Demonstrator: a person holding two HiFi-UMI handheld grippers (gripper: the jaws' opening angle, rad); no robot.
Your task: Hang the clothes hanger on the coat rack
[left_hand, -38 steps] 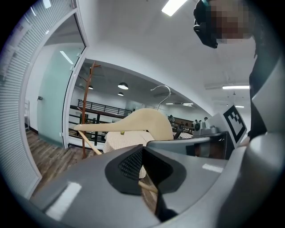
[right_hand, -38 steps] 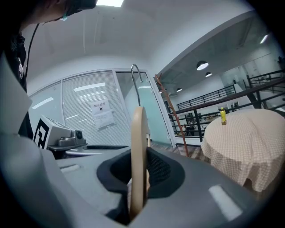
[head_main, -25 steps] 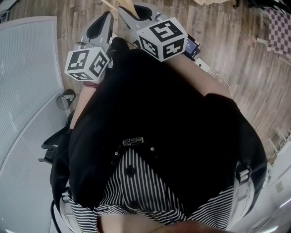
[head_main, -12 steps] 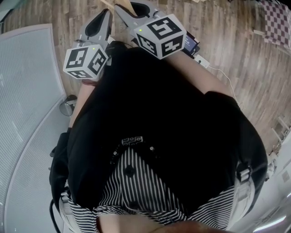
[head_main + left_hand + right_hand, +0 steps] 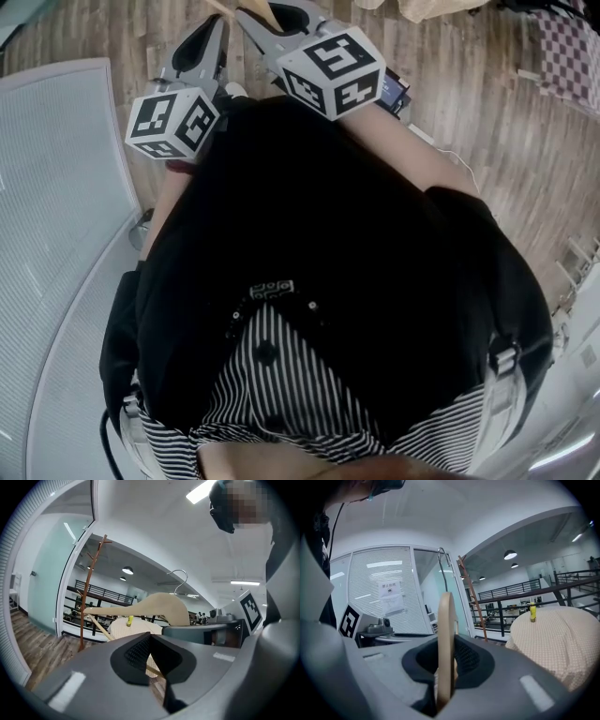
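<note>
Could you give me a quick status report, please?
Right gripper shut on pale wooden clothes hanger. Left gripper empty, jaws apart. Brown wooden coat rack ahead; cloth-covered round table beside it.

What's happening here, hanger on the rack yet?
Not yet. A person holds a wooden clothes hanger clamped edge-on between the right gripper's fingers. The left gripper is open with nothing in it. The wooden coat rack stands some way ahead, and the hanger is not touching it.
</note>
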